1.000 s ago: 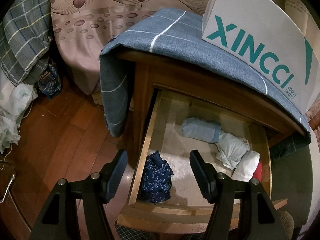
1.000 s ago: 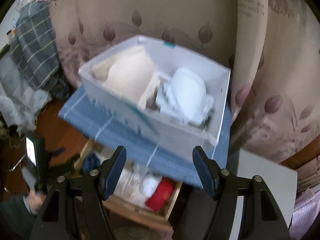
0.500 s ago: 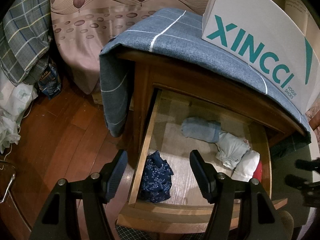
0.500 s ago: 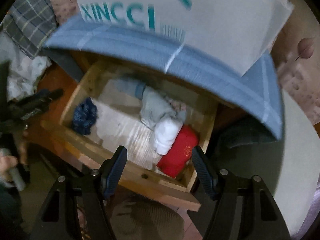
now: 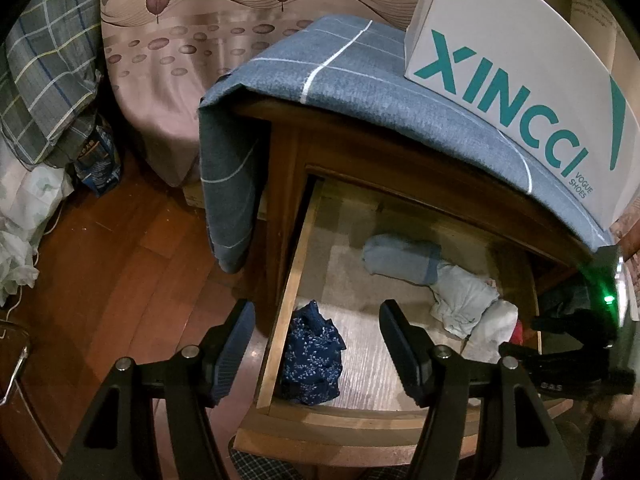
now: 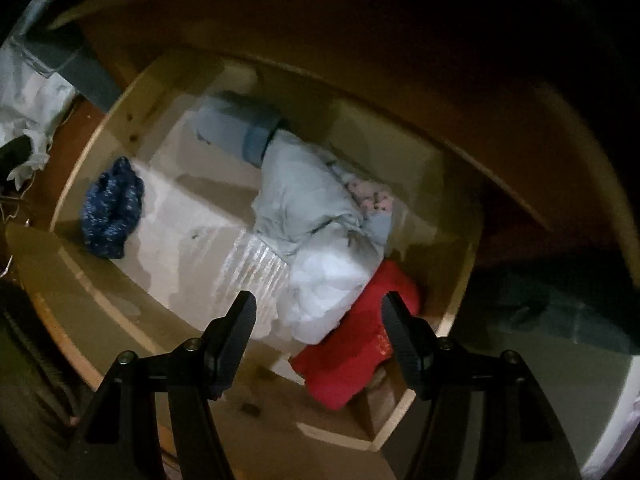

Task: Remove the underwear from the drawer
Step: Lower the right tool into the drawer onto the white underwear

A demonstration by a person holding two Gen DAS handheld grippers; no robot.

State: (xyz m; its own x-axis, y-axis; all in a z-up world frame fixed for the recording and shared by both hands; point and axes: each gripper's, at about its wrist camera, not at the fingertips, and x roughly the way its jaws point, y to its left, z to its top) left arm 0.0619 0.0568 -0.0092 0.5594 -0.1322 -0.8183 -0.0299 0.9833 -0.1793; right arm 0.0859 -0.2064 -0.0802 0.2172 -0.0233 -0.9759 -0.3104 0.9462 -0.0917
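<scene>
The wooden drawer (image 5: pixel 298 280) stands pulled open. In it lie a dark blue patterned bundle (image 5: pixel 312 356) at the front left, a grey-blue roll (image 5: pixel 400 258), a pale crumpled garment (image 5: pixel 466 300), a white piece (image 5: pixel 496 320) and a red piece (image 6: pixel 360 344). My left gripper (image 5: pixel 316 340) is open and empty above the drawer's front left corner, over the blue bundle. My right gripper (image 6: pixel 318 320) is open and empty, low over the white piece (image 6: pixel 332 292) and red piece at the drawer's front right. The right gripper also shows in the left wrist view (image 5: pixel 560 356).
A blue-grey cloth (image 5: pixel 360 92) covers the nightstand top and hangs down its left side. A white XINCCI shoe box (image 5: pixel 520 72) stands on it. A bed with a pink patterned cover (image 5: pixel 180 60) is behind. Wood floor (image 5: pixel 120 260) lies to the left, with bags and a plaid cloth (image 5: pixel 44 80).
My right gripper has swung down from the shoe box on top to close over the clothes in the drawer's right side. The left gripper has stayed still.
</scene>
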